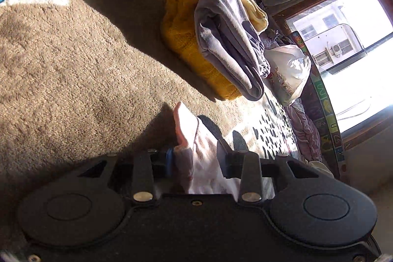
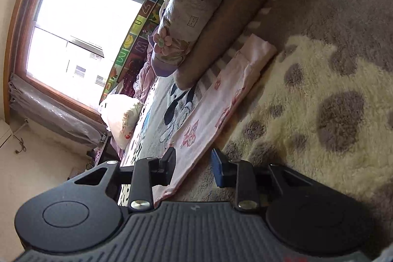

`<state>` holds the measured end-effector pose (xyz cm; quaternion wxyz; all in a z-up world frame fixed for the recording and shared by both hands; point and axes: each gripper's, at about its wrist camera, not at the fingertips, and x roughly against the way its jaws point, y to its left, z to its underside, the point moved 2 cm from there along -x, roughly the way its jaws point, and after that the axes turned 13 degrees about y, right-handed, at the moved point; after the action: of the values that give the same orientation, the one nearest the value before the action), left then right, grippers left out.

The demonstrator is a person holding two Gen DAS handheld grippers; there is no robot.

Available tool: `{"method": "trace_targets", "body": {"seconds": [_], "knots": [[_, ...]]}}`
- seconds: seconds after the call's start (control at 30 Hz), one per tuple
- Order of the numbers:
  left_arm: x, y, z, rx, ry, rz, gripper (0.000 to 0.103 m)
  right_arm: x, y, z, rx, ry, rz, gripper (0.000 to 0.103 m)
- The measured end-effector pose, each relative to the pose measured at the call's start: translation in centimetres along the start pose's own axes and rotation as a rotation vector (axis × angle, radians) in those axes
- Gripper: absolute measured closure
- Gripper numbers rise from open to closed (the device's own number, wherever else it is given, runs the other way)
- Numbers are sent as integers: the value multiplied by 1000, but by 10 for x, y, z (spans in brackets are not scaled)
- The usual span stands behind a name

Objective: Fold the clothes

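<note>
A pale pink printed garment [image 2: 216, 100] lies folded into a long strip on the rug. Its near end runs between the fingers of my right gripper [image 2: 194, 167], whose jaws stand apart around the cloth without pinching it. In the left wrist view the same pink cloth [image 1: 196, 146] bunches up between the fingers of my left gripper [image 1: 196, 161], which also stand apart around it. A stack of folded clothes, a grey garment [image 1: 228, 36] on a yellow knit [image 1: 184, 23], sits beyond it.
A brown shaggy rug [image 1: 73, 60] covers the floor, with a cream spotted rug [image 2: 307, 100] beside it. Cushions and pillows [image 2: 186, 14], a white plastic bag [image 1: 289, 70] and an alphabet mat edge [image 2: 137, 36] line the wall under a bright window [image 2: 81, 36].
</note>
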<state>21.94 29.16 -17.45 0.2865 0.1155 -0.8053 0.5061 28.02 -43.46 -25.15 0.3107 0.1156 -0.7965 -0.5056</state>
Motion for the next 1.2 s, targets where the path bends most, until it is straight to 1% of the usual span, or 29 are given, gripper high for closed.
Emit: {"method": "trace_targets", "body": {"seconds": [0.07,0.17,0.27,0.37,0.47,0.6,0.67,0.7,0.8,0.9,0.97,1.03,1.1,1.17,1.2], "knots": [[4,-15,3,-72,-32,-10,97,-4,-2,-10,-11,-2,-6,72],[11,-52,16,-219,-74,22,97,-9,-6,-22,-42,-15,-40,72],[18,-101,39,-390,-96,67,97,-13,-8,-28,-56,-18,-61,72],[18,-147,71,-535,-104,110,97,-15,-8,-30,-52,-12,-65,72],[3,-190,105,-659,-84,144,97,-14,-9,-31,-52,-4,-84,70],[-22,-227,154,-785,-27,147,97,-9,-8,-32,-39,5,-120,64],[-38,-243,183,-866,0,133,97,-9,-3,-32,-16,10,-130,60],[-45,-250,196,-902,12,121,97,-9,-1,-32,-4,13,-135,57],[-73,-263,238,-1024,65,85,97,-6,7,-34,45,24,-156,53],[-95,-271,282,-1189,80,30,97,-2,12,-39,75,26,-187,52],[-104,-273,304,-1282,91,4,97,0,14,-42,88,29,-219,52],[-113,-273,325,-1364,112,-18,97,4,18,-44,113,34,-241,52],[-120,-272,340,-1427,140,-34,97,4,23,-46,139,44,-227,51],[-127,-269,349,-1479,176,-52,97,4,22,-48,132,50,-213,50],[-127,-268,352,-1493,198,-50,87,3,21,-48,122,57,-229,50]]}}
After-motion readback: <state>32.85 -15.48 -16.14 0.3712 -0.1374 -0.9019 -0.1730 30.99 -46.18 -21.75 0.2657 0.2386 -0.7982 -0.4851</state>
